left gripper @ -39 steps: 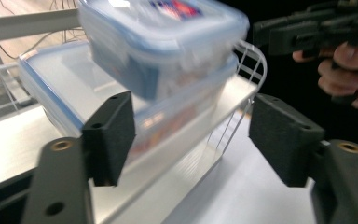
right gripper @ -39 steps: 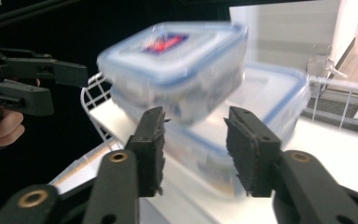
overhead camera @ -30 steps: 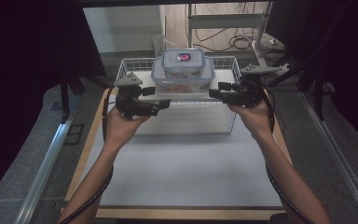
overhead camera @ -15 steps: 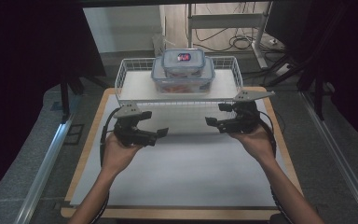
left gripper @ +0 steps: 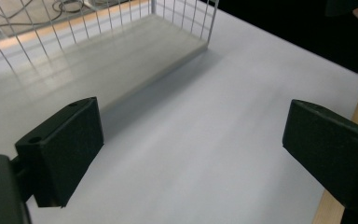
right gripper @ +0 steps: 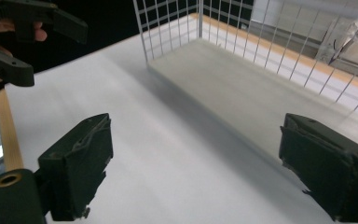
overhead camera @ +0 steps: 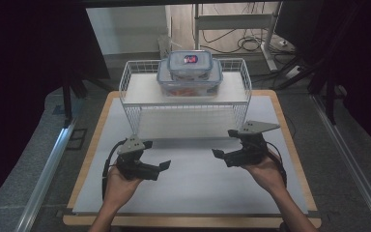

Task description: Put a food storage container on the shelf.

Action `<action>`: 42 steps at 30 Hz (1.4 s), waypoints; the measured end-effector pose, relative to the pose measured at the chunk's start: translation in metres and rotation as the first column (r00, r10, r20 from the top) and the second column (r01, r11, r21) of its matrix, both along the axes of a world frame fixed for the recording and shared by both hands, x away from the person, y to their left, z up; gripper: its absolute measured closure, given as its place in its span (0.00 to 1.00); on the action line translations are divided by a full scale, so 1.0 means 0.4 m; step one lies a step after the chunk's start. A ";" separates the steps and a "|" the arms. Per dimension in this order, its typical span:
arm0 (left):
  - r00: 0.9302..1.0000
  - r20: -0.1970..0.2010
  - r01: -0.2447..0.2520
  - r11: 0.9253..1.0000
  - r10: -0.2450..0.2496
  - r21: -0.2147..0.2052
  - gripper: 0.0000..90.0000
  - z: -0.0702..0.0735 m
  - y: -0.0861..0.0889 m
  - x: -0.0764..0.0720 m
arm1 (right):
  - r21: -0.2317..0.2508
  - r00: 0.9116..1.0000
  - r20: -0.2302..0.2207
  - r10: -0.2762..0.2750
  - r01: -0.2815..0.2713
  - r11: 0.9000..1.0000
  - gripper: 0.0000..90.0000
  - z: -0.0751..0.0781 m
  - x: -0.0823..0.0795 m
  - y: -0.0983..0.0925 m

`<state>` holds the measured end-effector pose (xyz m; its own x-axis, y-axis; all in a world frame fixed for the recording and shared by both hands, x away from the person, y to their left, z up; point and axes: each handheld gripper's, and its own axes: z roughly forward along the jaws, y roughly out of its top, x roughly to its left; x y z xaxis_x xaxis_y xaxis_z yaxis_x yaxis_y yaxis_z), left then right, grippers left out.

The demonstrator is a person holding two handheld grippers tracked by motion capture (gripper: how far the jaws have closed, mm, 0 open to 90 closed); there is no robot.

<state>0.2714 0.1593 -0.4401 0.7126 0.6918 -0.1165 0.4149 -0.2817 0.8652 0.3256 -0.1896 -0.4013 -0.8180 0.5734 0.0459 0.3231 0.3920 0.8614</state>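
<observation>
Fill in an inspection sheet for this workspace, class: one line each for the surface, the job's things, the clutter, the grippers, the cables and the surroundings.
Surface: white mat on a wooden-edged table, bare near the hands.
Job's things: two clear lidded containers, stacked, the small container on the large container, both on top of the white wire shelf.
Clutter: nothing seen.
Grippers: left hand-held gripper and right hand-held gripper low over the mat in front of the shelf, jaws just opened wide, nothing between them.
Cables: a black cable loops by the left wrist; loose floor cables behind the table.
Surroundings: dark curtains at the sides, metal rails along the floor.
</observation>
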 end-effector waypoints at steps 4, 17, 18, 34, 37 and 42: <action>1.000 0.003 -0.010 1.000 0.010 -0.002 0.05 -0.031 0.005 -0.026 | -0.012 1.000 0.004 0.005 -0.005 1.000 0.08 -0.028 -0.024 -0.011; 1.000 0.018 -0.023 0.998 0.022 0.058 0.05 -0.124 0.008 -0.100 | -0.016 1.000 -0.031 -0.005 0.005 1.000 0.05 -0.116 -0.073 -0.058; 1.000 0.016 -0.027 0.998 0.026 0.064 0.05 -0.131 0.009 -0.105 | -0.019 1.000 -0.028 -0.008 0.008 1.000 0.05 -0.123 -0.077 -0.062; 0.999 -0.046 -0.023 0.996 0.027 0.085 0.05 -0.209 0.023 -0.167 | -0.076 0.999 -0.045 -0.025 0.022 0.997 0.05 -0.211 -0.140 -0.105; 0.998 -0.063 -0.017 0.994 0.024 0.105 0.05 -0.223 0.019 -0.162 | -0.085 0.997 -0.069 -0.025 0.019 0.996 0.05 -0.228 -0.146 -0.109; 0.995 -0.100 -0.014 0.987 0.031 0.162 0.02 -0.244 0.011 -0.153 | -0.131 0.996 -0.087 -0.024 0.013 0.991 0.05 -0.254 -0.155 -0.112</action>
<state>0.2101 0.1636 -0.5377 0.6867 0.7233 -0.0735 0.5061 -0.4029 0.7626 0.2635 -0.2343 -0.5027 -0.8031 0.5944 0.0414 0.4037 0.4918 0.7714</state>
